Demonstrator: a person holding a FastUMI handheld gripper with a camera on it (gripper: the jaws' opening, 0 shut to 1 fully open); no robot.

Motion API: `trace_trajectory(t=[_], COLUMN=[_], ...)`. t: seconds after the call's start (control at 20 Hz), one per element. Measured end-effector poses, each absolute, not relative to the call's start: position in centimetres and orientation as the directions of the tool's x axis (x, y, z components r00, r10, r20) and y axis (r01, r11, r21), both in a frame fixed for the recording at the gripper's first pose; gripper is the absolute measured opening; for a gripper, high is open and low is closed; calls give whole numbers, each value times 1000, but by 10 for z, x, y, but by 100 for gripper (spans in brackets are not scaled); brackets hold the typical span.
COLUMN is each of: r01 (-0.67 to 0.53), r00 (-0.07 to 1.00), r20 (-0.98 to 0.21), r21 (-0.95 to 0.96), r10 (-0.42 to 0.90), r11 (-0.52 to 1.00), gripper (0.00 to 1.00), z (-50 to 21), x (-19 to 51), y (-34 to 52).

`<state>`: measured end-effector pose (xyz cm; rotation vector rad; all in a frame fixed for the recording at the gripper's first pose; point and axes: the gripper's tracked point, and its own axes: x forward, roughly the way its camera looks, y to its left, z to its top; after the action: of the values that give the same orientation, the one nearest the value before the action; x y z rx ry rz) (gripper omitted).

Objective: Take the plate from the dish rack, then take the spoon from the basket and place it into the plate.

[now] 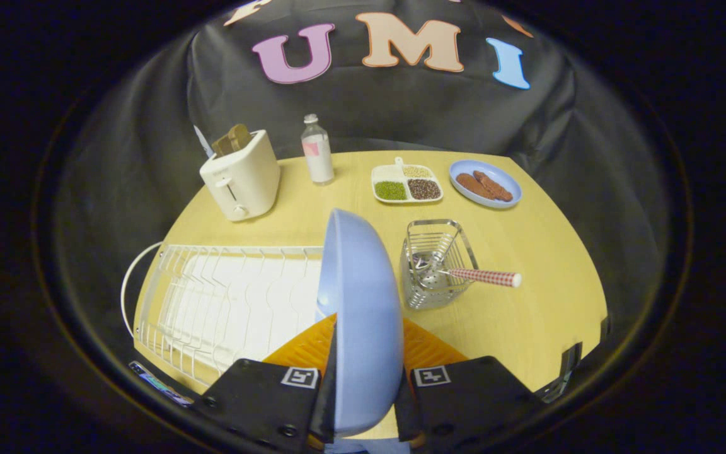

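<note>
Pale blue and standing on edge, the plate (357,315) is clamped between the two fingers (322,391), which press on it from either side near its lower rim. It sits up over the right end of the white wire dish rack (224,302), and from here I cannot tell whether it is clear of the wires or touching them. So the first step looks to be in hand: the plate is gripped but not yet laid down.

Just right of the plate stands the wire basket (435,265), with the spoon (479,276) leaning out of it, its checked handle pointing right. The next move, as I judge it, calls for setting the plate flat on bare wooden surface (546,302), letting go, then reaching for that handle.

On the far side stand a toaster (241,176), a bottle (317,151), a divided dish of grains (407,184) and a second blue plate (484,183) carrying brown pieces.
</note>
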<state>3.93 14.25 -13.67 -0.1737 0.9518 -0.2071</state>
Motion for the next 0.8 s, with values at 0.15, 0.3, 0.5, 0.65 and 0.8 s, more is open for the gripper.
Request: trace_trajectory(t=[0.15,0.3,0.5,0.65,0.8], r01=[103,99,32,-9,-24], r00=[548,551,562,564,571], r20=[-778,-763,-725,-705,-699], r21=[-300,-341,-462,-527,-538], r10=[-306,-336,-398,-431,-431], r11=[948,935,886,850,842], gripper=[38,35,34,34,33], z=[-129,-115,-103,-97,-89], x=[43,48,49,51,54], y=[136,140,148,155,159])
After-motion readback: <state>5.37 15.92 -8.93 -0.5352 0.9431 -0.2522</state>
